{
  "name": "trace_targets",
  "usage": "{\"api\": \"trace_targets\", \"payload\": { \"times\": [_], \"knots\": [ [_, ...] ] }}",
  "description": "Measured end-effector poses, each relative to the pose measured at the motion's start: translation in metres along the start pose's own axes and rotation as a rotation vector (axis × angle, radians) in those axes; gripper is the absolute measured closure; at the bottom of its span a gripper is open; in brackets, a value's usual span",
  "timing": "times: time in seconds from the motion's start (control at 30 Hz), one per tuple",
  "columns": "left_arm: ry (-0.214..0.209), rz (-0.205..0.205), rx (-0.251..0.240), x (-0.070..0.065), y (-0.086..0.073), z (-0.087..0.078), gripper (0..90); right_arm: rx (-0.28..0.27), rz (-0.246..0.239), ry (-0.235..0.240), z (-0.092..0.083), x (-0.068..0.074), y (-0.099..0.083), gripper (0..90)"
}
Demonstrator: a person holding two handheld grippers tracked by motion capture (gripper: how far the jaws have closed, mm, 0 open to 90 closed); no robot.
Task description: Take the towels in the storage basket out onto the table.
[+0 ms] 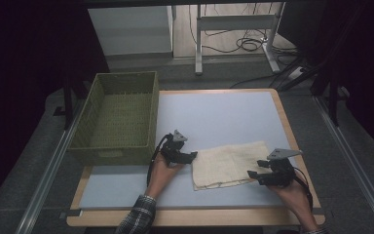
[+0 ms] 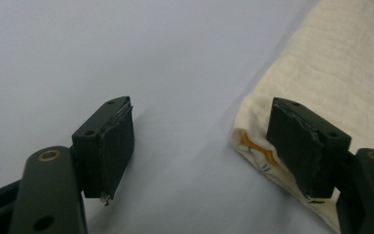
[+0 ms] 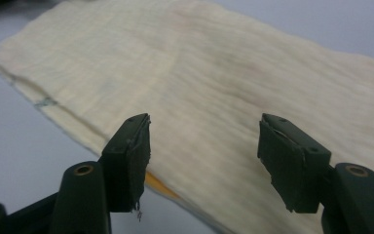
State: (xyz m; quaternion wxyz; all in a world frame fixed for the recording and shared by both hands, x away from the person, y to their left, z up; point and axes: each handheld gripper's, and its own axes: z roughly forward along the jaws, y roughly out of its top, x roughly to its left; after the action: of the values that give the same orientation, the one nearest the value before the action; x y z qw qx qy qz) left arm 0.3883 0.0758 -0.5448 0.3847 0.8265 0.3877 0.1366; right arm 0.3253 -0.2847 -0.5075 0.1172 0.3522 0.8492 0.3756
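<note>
A folded cream towel (image 1: 229,163) lies flat on the pale blue table top (image 1: 214,114), near the front. My left gripper (image 1: 191,157) rests at the towel's left edge, open; in the left gripper view its jaws stand wide apart, the left one over bare table and the right one over the towel's corner (image 2: 253,141), where an orange tag shows. My right gripper (image 1: 254,173) sits at the towel's front right corner, open. The right gripper view has both jaws spread above the towel (image 3: 214,97), nothing held between them.
A green woven basket (image 1: 97,114) stands at the table's left, overhanging its edge; its inside looks bare. The wooden table rim (image 1: 292,136) runs along the right. Beyond the table are desk legs and cables (image 1: 246,44) on the floor.
</note>
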Motion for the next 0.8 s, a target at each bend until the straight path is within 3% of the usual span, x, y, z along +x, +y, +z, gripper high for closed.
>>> {"api": "trace_targets", "payload": {
  "times": [0.8],
  "knots": [
    [0.0,-0.003,0.004,0.0,0.0,0.0,25.8,0.059,-0.146,0.232,0.065,0.086,0.041,55.6]
  ]
}}
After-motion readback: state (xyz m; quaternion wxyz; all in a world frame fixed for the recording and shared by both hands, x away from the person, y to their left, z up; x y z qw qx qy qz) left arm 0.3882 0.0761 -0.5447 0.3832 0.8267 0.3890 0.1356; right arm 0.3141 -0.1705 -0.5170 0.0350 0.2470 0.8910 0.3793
